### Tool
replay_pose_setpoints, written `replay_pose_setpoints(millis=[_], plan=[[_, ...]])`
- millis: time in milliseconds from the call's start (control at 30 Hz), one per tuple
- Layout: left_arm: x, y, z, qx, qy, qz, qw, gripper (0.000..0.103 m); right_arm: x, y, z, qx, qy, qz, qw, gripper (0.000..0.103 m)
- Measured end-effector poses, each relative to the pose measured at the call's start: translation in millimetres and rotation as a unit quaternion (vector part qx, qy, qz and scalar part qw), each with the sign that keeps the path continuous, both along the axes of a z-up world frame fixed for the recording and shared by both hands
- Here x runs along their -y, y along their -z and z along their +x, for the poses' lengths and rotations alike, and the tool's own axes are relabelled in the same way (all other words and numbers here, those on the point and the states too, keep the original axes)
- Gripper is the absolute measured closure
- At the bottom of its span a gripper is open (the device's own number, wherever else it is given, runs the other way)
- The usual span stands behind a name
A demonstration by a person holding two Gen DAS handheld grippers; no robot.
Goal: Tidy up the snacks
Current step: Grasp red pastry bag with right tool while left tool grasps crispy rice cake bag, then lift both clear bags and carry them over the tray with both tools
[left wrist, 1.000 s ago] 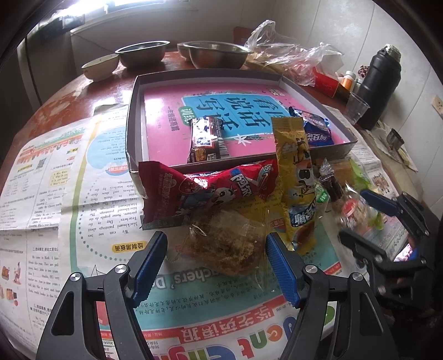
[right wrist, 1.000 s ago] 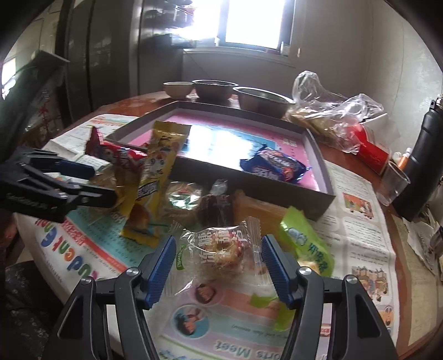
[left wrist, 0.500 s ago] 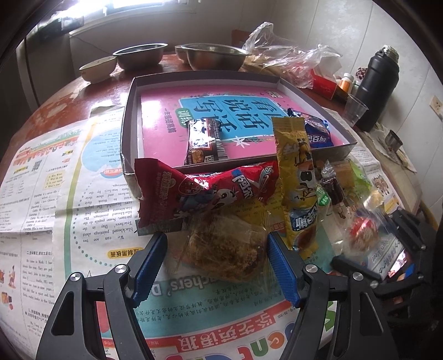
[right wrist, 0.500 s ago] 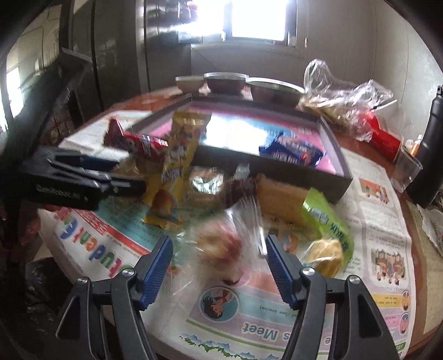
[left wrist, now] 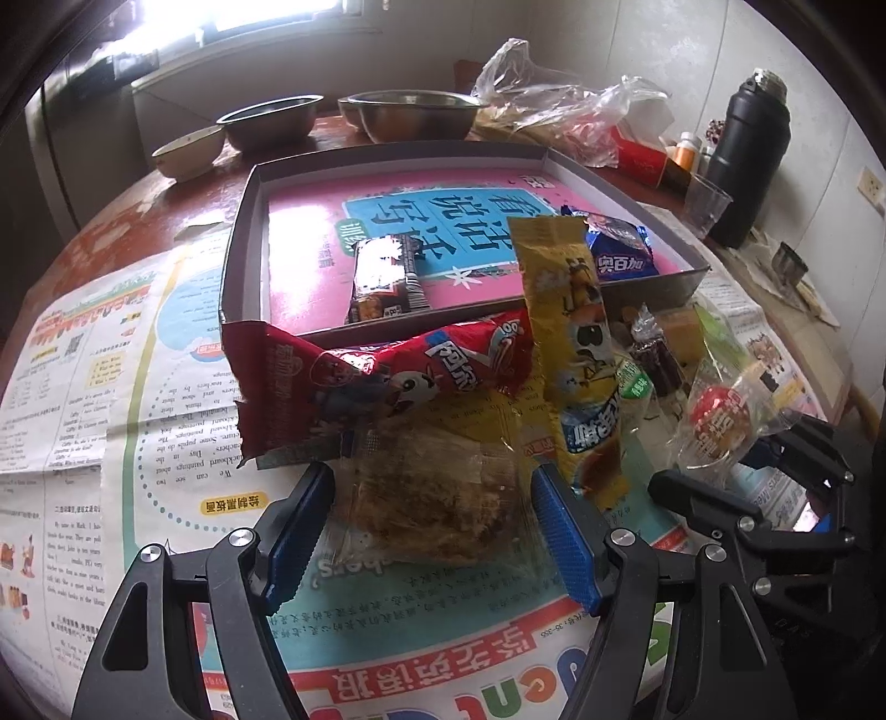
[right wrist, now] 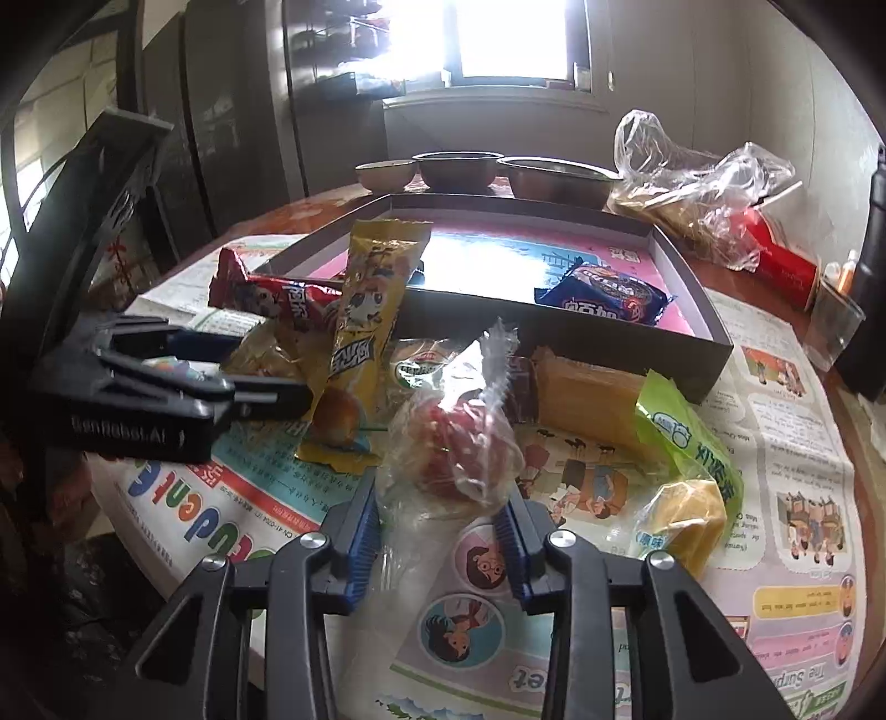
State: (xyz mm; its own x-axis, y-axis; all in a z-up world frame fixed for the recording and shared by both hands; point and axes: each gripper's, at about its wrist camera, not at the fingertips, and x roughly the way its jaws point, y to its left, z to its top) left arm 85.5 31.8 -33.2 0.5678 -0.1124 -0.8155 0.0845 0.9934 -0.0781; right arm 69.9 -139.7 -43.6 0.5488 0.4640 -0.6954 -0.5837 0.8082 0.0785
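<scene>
A bright window [right wrist: 515,39] sits in the far wall and throws glare into the room, above a pale sill ledge [left wrist: 288,72]. The right-hand wall [left wrist: 692,50] is whitish with tile-like joints and carries a wall socket [left wrist: 870,185]. To the far left stand tall dark cabinets [right wrist: 232,127] with shelves holding indistinct things. The round reddish-brown desk [left wrist: 166,199] is worn in patches, and spread newspapers [left wrist: 72,354] cover most of its near side. The floor is too dark to make out.
</scene>
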Motion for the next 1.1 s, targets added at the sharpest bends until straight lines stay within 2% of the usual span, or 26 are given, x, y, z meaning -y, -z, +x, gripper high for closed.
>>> replay_pose_setpoints(millis=[167, 300, 333, 433, 667, 900, 1100], plan=[[1, 0, -3, 0.005, -0.003, 0.0, 1.0, 0.03, 3, 0, 4, -0.007, 0.006, 0.016, 1.0, 0.065], [1, -2, -6, 0.007, 0.001, -0.008, 0.9999, 0.045, 6, 0, 5, -0.01, 0.011, 0.026, 1.0, 0.067], [1, -2, -6, 0.007, 0.004, -0.01, 0.9999, 0.046, 7, 0, 5, -0.011, 0.013, 0.027, 0.999, 0.067], [3, -2, -7, 0.007, 0.007, -0.005, 0.9999, 0.047, 10, -1, 6, -0.013, 0.021, 0.033, 0.999, 0.067], [3, -4, -11, -0.002, 0.012, -0.023, 0.9997, 0.049, 18, -5, 6, -0.013, 0.031, 0.047, 0.998, 0.067], [7, -15, -28, 0.007, 0.025, -0.029, 0.9993, 0.049, 23, -14, 4, -0.006, 0.036, 0.06, 0.998, 0.067], [12, -17, -42, -0.002, 0.034, -0.031, 0.999, 0.049, 27, -18, 2, -0.004, 0.039, 0.067, 0.997, 0.067]])
